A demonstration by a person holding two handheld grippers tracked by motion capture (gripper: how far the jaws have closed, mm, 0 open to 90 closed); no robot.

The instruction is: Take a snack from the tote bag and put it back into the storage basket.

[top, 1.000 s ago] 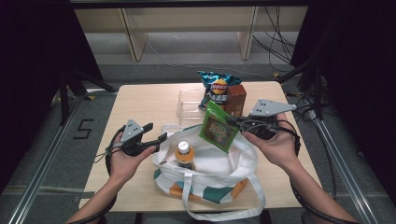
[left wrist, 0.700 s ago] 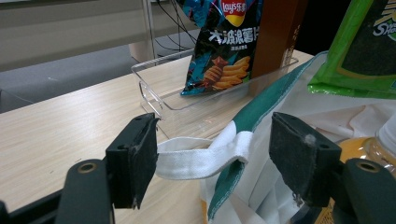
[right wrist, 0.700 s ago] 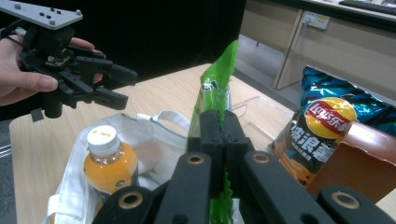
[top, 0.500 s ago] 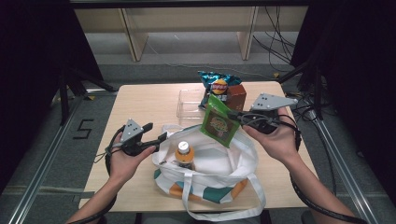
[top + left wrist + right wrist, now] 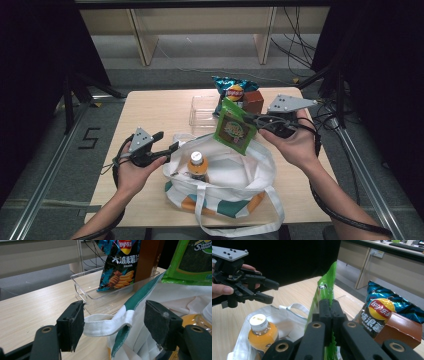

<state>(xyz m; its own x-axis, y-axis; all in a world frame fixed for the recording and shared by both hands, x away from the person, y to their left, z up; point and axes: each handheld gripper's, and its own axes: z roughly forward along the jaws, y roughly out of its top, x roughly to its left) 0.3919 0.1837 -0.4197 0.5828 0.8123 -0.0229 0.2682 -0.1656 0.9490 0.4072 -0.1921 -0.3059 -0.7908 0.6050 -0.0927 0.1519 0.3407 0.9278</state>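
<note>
Packing a tote bag; step in hand is getting the green packet in.

Nearest: right gripper (image 5: 329, 305), jaws clamped flat on the edge of the green snack packet (image 5: 233, 128). The packet hangs edge-on beyond the fingertips, above the bag mouth, not yet inside. Grip sits on a thin margin, so best keep the pinch firm and lower without swinging.

Just below and left of those fingertips: orange drink bottle (image 5: 262, 333), upright inside the white tote bag (image 5: 227, 172). The free pocket seems to lie on the bottle's far side. Likely best to drop the packet beside the cap, not onto it, or it may perch on top.

Left gripper (image 5: 117, 323): jaws standing apart, not pressing on anything. A white handle loop (image 5: 106, 323) of the bag lies between the pads, next to the left pad; contact not clear. The hand sits at the bag's near-left rim. For a clean drop it would help to hold that rim wide, or at least not drag it.

Farther off, past both sets of fingertips: clear plastic tray (image 5: 90, 293), with the chip bag (image 5: 379, 312) and brown box (image 5: 399, 331) standing at it. Probably next in line; leave room.
</note>
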